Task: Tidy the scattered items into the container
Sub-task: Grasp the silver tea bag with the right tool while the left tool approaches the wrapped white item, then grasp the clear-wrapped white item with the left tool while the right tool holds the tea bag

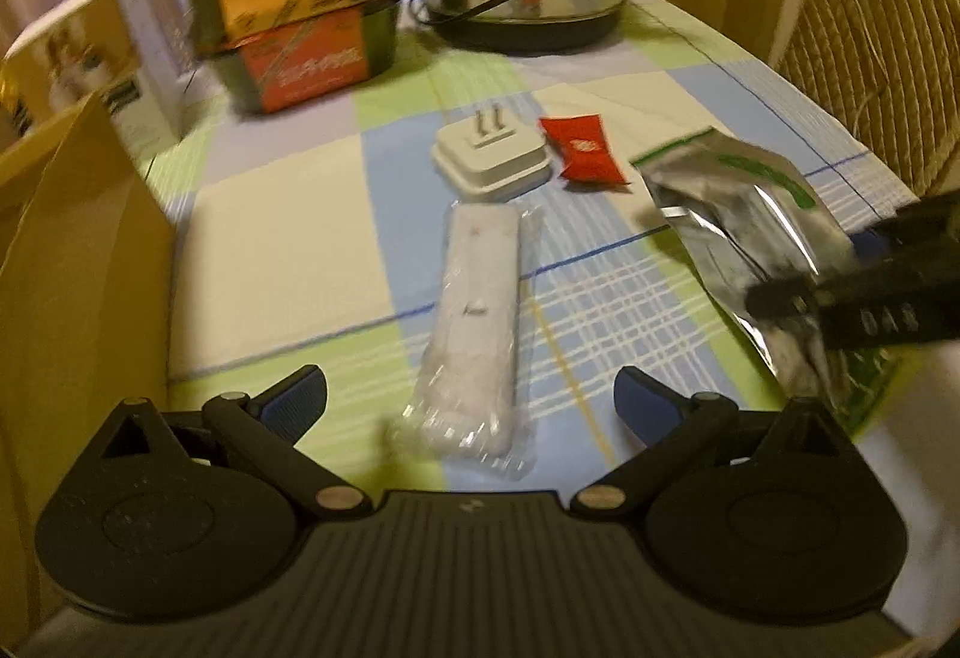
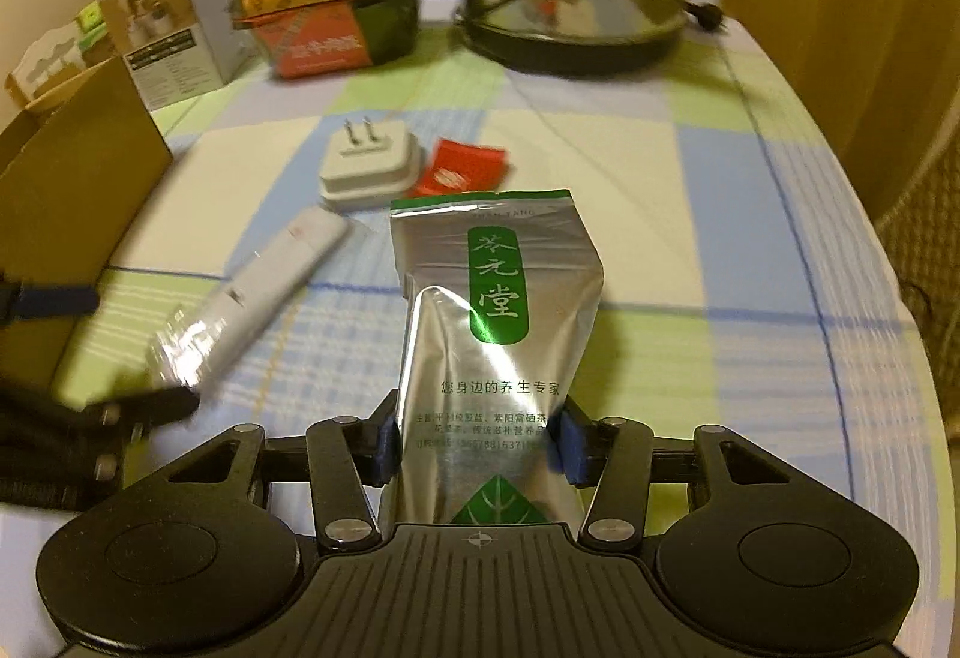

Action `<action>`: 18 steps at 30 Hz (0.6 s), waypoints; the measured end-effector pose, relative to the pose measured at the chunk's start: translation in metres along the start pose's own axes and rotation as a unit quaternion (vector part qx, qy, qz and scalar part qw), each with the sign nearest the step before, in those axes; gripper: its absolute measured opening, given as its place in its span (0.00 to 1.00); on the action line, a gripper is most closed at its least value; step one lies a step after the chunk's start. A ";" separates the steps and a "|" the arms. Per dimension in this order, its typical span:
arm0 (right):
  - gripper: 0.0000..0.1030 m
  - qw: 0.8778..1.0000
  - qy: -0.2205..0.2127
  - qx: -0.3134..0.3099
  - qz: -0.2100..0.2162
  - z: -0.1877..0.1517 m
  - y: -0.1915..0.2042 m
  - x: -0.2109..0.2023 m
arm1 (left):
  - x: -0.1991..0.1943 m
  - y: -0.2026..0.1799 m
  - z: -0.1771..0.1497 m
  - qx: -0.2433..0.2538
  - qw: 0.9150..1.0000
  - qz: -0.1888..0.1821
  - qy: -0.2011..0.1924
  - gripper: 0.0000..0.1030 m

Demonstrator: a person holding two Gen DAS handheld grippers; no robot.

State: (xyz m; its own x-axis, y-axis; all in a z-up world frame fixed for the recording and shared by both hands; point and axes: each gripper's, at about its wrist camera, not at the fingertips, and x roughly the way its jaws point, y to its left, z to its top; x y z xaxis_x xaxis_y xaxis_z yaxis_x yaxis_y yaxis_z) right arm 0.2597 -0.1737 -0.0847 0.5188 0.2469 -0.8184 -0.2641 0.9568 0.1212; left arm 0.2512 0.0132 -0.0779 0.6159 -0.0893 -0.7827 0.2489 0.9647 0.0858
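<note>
1. pinching the silver tea pouch [image 2: 498,334] low on its body, the right tongs [image 2: 477,448] are clamped on both of its sides and hold it clear of the surface [image 2: 750,250], probably for carrying to the cardboard box [image 2: 78,190] at the left.
2. the left tongs [image 1: 471,400] stand spread wide and empty, straddling the near end of the wrapped white stick [image 1: 474,322], seemingly lined up to grab it next.
3. the pouch looks crinkled and foil-bright, with a green label and a leaf mark.
4. further off lie the white plug adapter [image 1: 492,160] and, just beside it, the red sachet [image 1: 585,151].
</note>
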 end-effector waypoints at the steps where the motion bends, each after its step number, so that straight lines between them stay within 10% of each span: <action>1: 0.51 1.000 -0.001 0.003 -0.001 -0.005 -0.002 -0.002 | 0.003 -0.001 0.003 0.002 1.000 -0.001 0.001 0.94; 7: 0.51 1.000 -0.007 0.016 0.000 -0.016 -0.009 -0.010 | 0.032 -0.007 0.013 0.012 0.999 0.010 0.030 0.82; 13: 0.51 1.000 -0.010 0.022 0.002 -0.021 -0.015 -0.015 | 0.044 -0.001 0.007 -0.011 0.999 -0.005 0.050 0.35; 18: 0.51 1.000 -0.010 0.023 0.003 -0.026 -0.014 -0.020 | 0.021 -0.010 -0.012 -0.002 0.998 -0.017 0.055 0.32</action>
State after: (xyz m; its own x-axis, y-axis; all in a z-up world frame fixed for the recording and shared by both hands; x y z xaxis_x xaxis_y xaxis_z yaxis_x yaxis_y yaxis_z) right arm 0.2315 -0.1962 -0.0845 0.5331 0.2542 -0.8070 -0.2287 0.9616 0.1519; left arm 0.2528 0.0046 -0.1028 0.5211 -0.0950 -0.8482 0.2654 0.9626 0.0552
